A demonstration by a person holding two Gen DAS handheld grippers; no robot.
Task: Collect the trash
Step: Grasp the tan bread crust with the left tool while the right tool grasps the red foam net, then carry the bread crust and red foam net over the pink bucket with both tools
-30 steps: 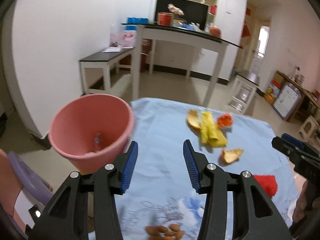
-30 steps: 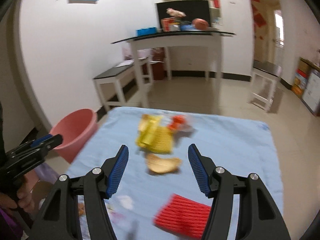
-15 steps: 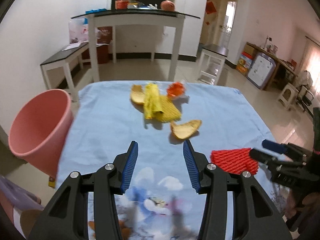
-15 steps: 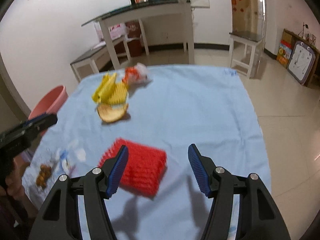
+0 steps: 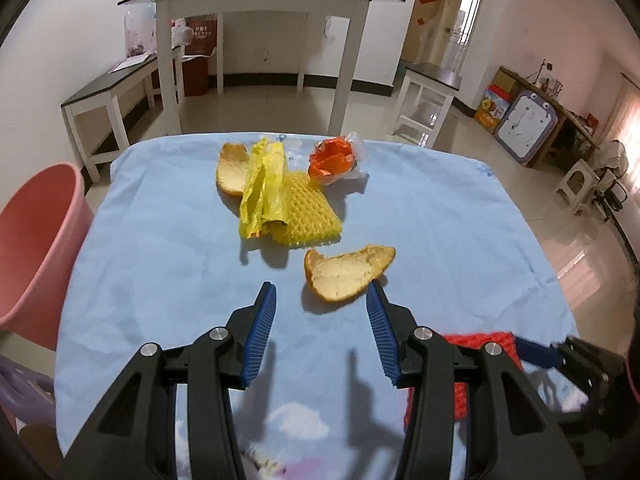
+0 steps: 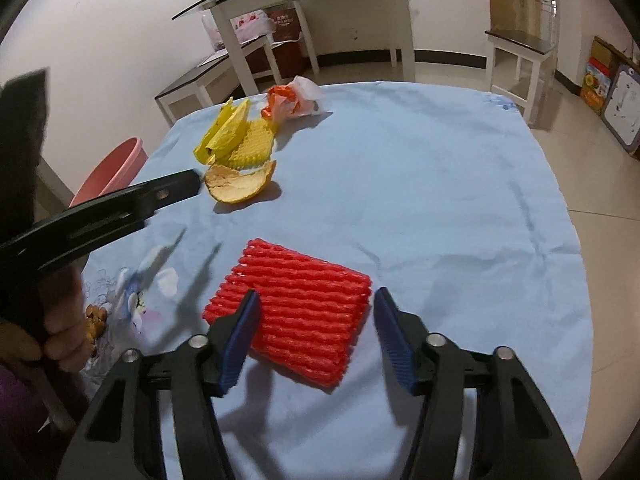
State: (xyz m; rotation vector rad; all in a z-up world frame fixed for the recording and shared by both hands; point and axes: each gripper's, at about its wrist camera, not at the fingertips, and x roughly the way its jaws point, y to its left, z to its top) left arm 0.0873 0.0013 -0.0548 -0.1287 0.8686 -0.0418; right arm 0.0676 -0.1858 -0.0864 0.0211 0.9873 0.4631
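**Trash still on the table, two grippers moving in**

Most of the job looks like it is still to do. The pink bin [image 5: 36, 248] stands beside the table's left edge, and the trash lies on the blue tablecloth [image 5: 440, 220]. At the far end there is a peel of orange [image 5: 230, 170], a yellow plastic bag [image 5: 262, 188] on top of a yellow foam net [image 5: 308, 212], and a crumpled orange wrapper [image 5: 334, 158]. Nearer lies a second orange peel [image 5: 348, 270]. A red foam net [image 6: 296, 312] lies close to the front edge. Some small brown bits [image 6: 94, 318] sit at the near left corner. What is inside the bin cannot be seen.

The left gripper [image 5: 320, 300] is spread wide and holds nothing. The second orange peel lies just ahead of its right fingertip, and it looks like the next thing to grab.

The right gripper [image 6: 316, 306] is also spread, but its jaws have just been closing a little. The red foam net lies between them, and the pads are not squeezing it yet. The left pad looks very close to the net's edge.
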